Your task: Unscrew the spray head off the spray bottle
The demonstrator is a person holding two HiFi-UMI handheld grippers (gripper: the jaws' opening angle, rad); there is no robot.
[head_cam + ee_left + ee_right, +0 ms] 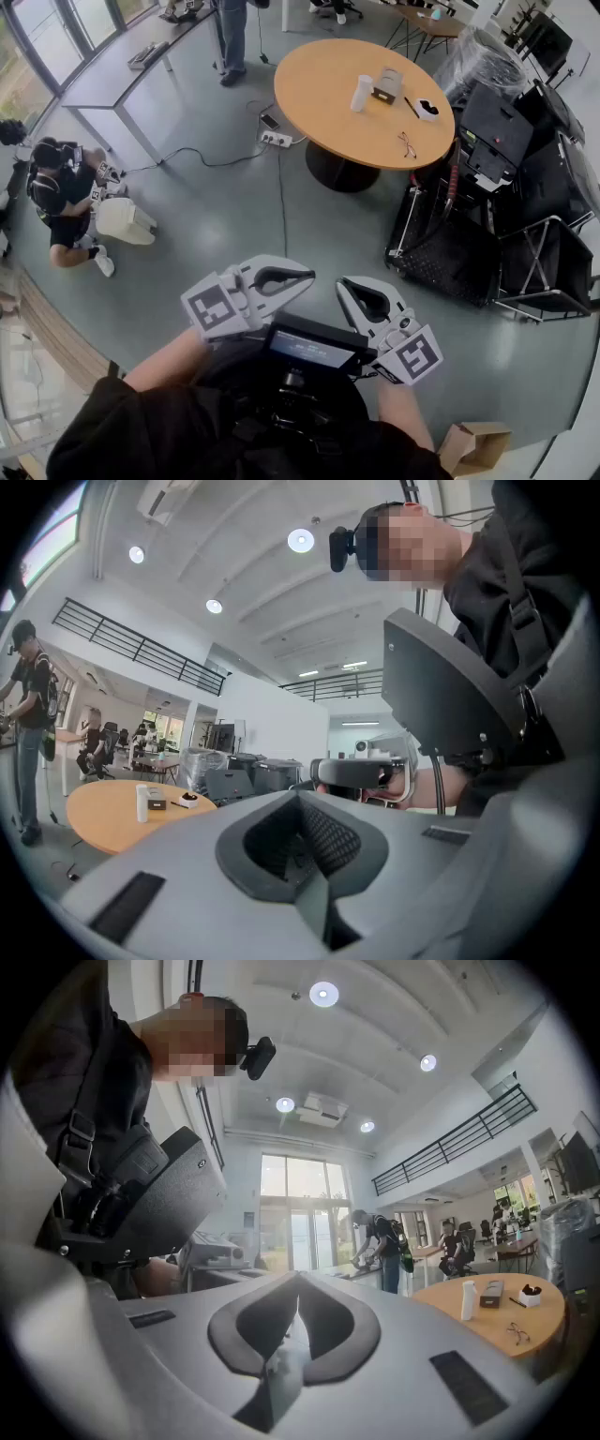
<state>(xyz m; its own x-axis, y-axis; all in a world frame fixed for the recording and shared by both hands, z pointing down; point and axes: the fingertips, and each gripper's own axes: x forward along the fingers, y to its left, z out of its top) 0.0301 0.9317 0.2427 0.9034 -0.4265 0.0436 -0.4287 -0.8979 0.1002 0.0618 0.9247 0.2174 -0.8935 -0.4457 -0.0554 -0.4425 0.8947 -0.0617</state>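
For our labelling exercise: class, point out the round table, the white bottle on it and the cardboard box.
round table (pixel 323 108), head view, bare top.
white bottle (pixel 362 93), head view, mid body.
cardboard box (pixel 472 448), head view, its middle.

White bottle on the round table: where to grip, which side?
Likely the white bottle by its mid-body, coming in level from the round table's near edge: it stands upright and slim, with a dark box close beside it. Head detail too small to tell.

My left gripper (pixel 302 275) and right gripper (pixel 345 289) are matt grey plastic, with black textured pads (pixel 323 841). The table (pixel 319 94) top looks like smooth wood, the bottle (pixel 362 93) white plastic. The floor (pixel 234 216) is smooth and faintly glossy, the box (pixel 473 448) plain cardboard.
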